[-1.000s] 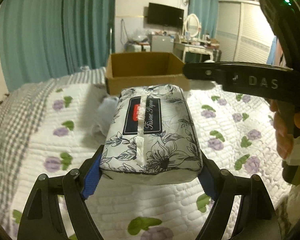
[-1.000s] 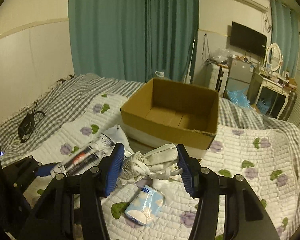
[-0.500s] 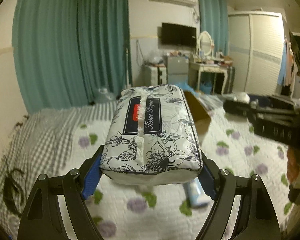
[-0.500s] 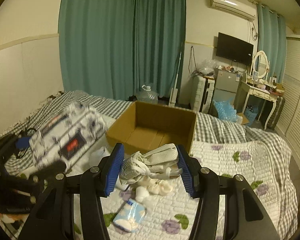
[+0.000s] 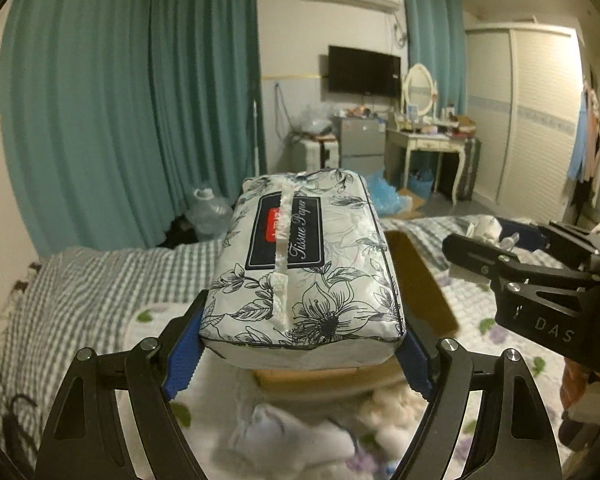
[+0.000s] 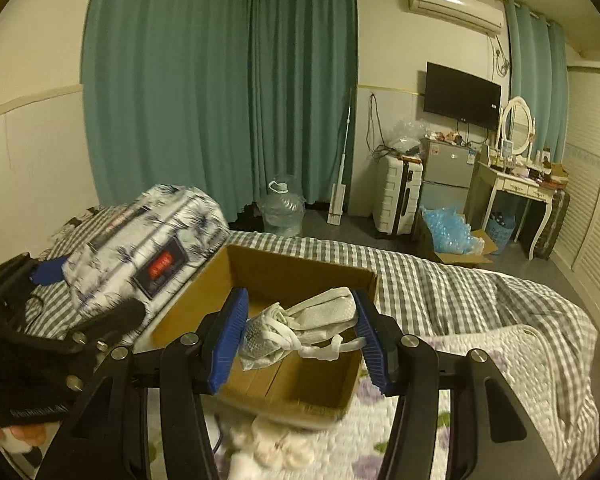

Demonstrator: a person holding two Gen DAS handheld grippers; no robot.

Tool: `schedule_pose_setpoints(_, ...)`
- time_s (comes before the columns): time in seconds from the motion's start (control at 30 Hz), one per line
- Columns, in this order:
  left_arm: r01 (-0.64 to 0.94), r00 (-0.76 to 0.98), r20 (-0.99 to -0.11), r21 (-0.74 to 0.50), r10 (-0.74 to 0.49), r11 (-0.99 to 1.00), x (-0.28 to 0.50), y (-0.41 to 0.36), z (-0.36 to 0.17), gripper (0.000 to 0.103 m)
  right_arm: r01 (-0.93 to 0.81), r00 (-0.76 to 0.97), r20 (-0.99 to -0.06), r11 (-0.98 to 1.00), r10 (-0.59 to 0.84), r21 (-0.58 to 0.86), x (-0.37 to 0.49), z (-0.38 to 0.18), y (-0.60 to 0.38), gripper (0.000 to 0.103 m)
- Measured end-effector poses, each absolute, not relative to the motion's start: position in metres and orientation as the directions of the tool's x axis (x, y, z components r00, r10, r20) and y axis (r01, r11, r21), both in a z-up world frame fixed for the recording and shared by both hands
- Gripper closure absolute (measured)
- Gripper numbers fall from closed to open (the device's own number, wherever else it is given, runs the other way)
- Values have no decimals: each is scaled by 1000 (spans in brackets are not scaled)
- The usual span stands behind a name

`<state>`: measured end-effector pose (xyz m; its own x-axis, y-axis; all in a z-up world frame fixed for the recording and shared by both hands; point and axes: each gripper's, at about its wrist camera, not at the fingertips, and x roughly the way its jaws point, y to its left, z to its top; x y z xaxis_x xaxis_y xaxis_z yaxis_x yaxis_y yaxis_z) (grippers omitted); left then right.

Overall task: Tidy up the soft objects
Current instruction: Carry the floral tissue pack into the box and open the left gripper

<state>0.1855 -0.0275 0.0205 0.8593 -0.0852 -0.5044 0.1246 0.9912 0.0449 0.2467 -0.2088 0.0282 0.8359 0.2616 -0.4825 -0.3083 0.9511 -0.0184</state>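
Observation:
My left gripper (image 5: 298, 350) is shut on a floral tissue paper pack (image 5: 304, 268), held level in the air above the near edge of an open cardboard box (image 5: 424, 284) on the bed. The pack shows blurred in the right wrist view (image 6: 140, 248), left of the box. My right gripper (image 6: 298, 338) is shut on a bundle of white cloth with cords (image 6: 300, 326), held over the inside of the box (image 6: 300, 384). The right gripper also shows at the right of the left wrist view (image 5: 500, 240).
Soft white items (image 5: 308, 436) lie blurred on the flowered quilt (image 5: 472, 300) just before the box; they also show in the right wrist view (image 6: 272, 448). A grey checked blanket (image 6: 460, 284) covers the far bed. A water jug (image 6: 280, 208), suitcase and dresser stand beyond.
Both grippers have risen and moved forward with their loads. The white cloth bundle now hangs over the box interior, and the tissue pack has come up beside the box.

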Motion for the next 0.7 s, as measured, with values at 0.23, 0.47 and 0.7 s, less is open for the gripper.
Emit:
schedule_pose_setpoints(0.23,108,812,-582,97,-32,989,252,-39,-28,21,-308,796,-551,951,251,-12,317,-11,-203,50)
schedule_pose_setpoints(0.47,89,824,-566,139,5,986,260,-48,-41,15,-262,799,-545,963,255,67,335,-34,-212,13)
schedule_pose_setpoints(0.7,90,839,-543,132,-4,987,238,-40,-11,15,-202,837,-509,978,199,51,303,-6,-227,11)
